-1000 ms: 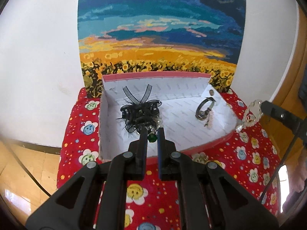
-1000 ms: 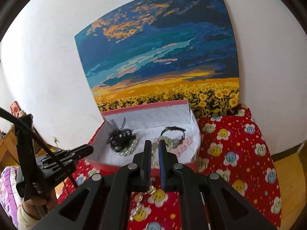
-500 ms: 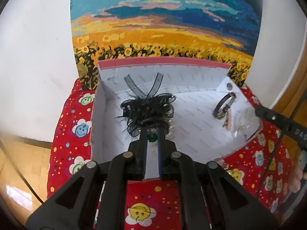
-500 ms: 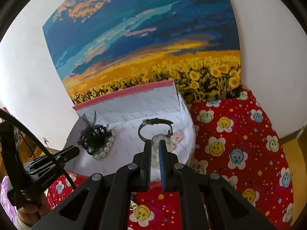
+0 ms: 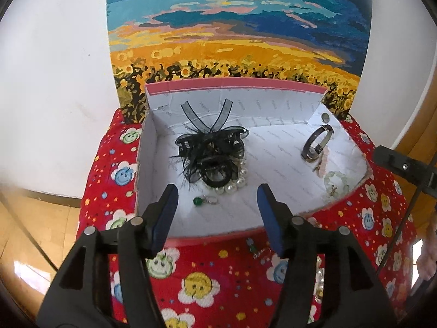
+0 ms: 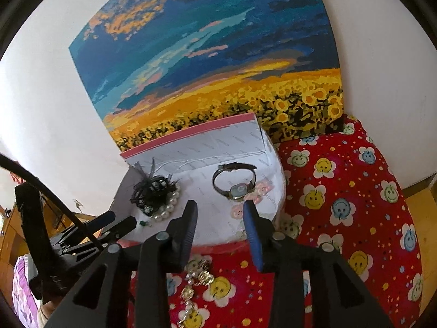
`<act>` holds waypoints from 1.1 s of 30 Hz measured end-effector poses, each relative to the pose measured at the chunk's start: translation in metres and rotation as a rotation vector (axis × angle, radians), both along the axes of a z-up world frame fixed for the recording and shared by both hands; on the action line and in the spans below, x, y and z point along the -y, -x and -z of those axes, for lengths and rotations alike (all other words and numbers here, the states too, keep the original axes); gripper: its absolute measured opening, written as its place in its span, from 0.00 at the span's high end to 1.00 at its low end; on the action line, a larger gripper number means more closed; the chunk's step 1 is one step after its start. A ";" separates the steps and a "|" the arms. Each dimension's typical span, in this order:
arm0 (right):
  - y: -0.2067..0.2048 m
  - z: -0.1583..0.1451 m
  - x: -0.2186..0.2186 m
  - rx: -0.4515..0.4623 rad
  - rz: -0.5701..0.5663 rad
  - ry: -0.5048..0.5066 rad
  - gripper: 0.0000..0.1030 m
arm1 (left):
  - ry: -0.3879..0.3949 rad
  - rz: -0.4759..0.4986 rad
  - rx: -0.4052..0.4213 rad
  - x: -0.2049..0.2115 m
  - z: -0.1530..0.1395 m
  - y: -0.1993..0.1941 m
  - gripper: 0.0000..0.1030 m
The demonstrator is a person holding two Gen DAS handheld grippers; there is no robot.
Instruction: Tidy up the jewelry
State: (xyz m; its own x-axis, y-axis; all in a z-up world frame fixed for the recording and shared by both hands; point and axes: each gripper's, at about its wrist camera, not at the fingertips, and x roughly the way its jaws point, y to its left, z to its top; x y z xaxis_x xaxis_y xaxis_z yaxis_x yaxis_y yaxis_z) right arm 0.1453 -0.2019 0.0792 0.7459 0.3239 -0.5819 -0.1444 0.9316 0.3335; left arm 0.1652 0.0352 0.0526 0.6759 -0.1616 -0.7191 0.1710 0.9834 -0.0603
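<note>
Left gripper (image 5: 217,207) wide, holding nothing, over the box (image 5: 273,90) front edge. Inside, left to right: green earring (image 5: 203,200), black hair clip (image 5: 211,151) on pearls, watch (image 5: 316,143) near right wall. Right gripper (image 6: 220,222) wide, nothing held. Gold chain (image 6: 198,273) remains on the red cloth (image 6: 355,218); task looks mostly done.

I noted matt white printed paper lining the box (image 5: 153,147), at frame centre. The pearl beads (image 5: 232,188) looked glossy; the hair clip (image 5: 210,147) was sheer black mesh. The cloth (image 6: 355,191), at right, appeared woven and matt. The watch (image 6: 235,183) case looked metallic.
</note>
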 end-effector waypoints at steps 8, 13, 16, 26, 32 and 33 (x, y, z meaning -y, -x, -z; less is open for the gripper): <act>0.039 -0.006 -0.004 -0.004 -0.026 -0.015 0.58 | 0.013 -0.020 0.016 -0.002 -0.019 0.036 0.48; 0.063 -0.008 -0.007 0.005 -0.037 -0.017 0.57 | 0.025 -0.041 0.022 -0.006 -0.028 0.058 0.47; 0.076 -0.008 -0.009 0.006 -0.049 -0.027 0.56 | 0.026 -0.052 0.024 -0.009 -0.031 0.071 0.47; 0.113 0.004 -0.015 -0.011 -0.086 -0.059 0.56 | 0.037 -0.091 0.025 -0.015 -0.034 0.115 0.46; 0.131 0.016 -0.021 -0.020 -0.098 -0.070 0.56 | 0.044 -0.110 0.014 -0.018 -0.030 0.136 0.46; 0.133 0.017 -0.023 -0.018 -0.096 -0.060 0.56 | 0.036 -0.112 0.014 -0.018 -0.029 0.140 0.46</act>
State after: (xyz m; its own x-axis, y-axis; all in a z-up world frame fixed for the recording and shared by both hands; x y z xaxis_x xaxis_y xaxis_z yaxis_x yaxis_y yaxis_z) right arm 0.0119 -0.1792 0.0624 0.6995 0.4281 -0.5722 -0.2258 0.8921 0.3914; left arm 0.0255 0.0535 0.0812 0.7010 -0.1101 -0.7046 0.0612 0.9937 -0.0944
